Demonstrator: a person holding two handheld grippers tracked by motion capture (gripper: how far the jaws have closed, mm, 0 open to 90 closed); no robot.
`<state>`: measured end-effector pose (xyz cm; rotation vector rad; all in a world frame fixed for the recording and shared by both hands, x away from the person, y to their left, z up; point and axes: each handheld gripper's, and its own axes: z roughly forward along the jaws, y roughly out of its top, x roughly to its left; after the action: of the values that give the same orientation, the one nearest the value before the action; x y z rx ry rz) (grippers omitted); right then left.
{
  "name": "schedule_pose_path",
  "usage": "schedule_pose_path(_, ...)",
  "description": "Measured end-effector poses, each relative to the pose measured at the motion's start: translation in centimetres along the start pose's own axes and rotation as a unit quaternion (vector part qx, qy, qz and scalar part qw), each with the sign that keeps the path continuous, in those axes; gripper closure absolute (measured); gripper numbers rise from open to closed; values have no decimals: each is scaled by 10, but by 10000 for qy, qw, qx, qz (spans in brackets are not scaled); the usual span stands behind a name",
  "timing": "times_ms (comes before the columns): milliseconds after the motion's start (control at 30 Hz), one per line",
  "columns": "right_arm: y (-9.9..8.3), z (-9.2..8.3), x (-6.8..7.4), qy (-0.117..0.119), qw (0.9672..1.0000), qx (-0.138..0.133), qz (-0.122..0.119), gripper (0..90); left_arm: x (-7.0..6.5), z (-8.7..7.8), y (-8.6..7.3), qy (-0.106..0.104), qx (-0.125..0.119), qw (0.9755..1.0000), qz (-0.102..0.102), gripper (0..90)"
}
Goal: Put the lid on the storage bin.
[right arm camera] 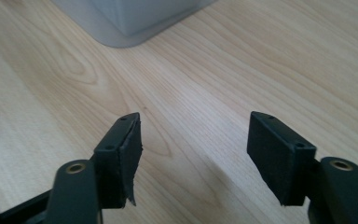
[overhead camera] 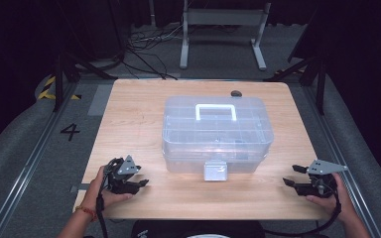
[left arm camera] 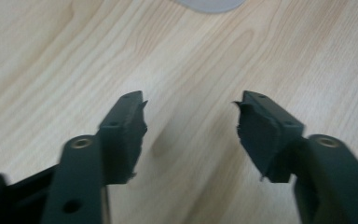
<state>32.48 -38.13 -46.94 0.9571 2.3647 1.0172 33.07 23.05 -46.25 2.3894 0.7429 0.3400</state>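
I'm looking at a pale wooden table [overhead camera: 129, 124] on a grey floor [overhead camera: 25, 163] marked with a black "4" [overhead camera: 70, 131]. Beyond its far edge stands a white metal frame [overhead camera: 223, 29] amid loose cables [overhead camera: 149, 42]; dark curtains [overhead camera: 25, 29] close everything in.

Light wooden bench [overhead camera: 129, 114] with rounded corners.
A clear plastic storage box with white handle [overhead camera: 216, 133] sits at its middle; a small dark round object [overhead camera: 236, 93] lies near the far edge, just behind the box.

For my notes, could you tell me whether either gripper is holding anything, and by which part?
Nothing is held: the left gripper and right gripper stand open over bare table, apart from the clear box.
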Motion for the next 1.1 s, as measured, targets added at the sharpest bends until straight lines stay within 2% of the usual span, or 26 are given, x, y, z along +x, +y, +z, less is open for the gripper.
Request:
schedule_pose_path(67, -4, 2, -1, -15, 10000, -10, 94, 321, 1, -3, -7, 46, -20, 9999, -132, 314)
schedule_pose_path(200, -10, 7, -3, -195, 9990, -38, 388, 247, 1, -8, -24, 278, -99, 9976, -631, 226)
schedule_pose_path(233, -12, 8, -4, -240, 9984, -26, 502, 239, 1, -8, -24, 278, -99, 9976, -631, 197)
schedule_pose_path(267, -14, 9, -5, -257, 9977, -32, 629, 220, 1, -7, -29, 316, -70, 9965, -768, 171)
schedule_pose_path(300, -14, 9, -5, -257, 9977, -32, 629, 220, 2, -7, -33, 278, -147, 9951, -932, 171)
schedule_pose_path(333, -14, 11, -7, -300, 9968, 41, 744, 212, 3, -7, -38, 398, -328, 9934, -1020, 164)
schedule_pose_path(433, -14, 11, -8, -315, 9966, 53, 764, 211, 3, -7, -40, 396, -394, 9932, -1021, 154)
schedule_pose_path(467, -14, 11, -8, -243, 9964, 61, 804, 208, 3, -7, -40, 424, -397, 9933, -1003, 154)
schedule_pose_path(833, -14, 12, -8, -238, 9966, 67, 792, 200, 2, -6, -40, 393, -399, 9929, -1050, 151)
schedule_pose_path(1100, -14, 12, -8, -242, 9965, 68, 791, 200, 4, -7, -40, 380, -376, 9938, -975, 148)
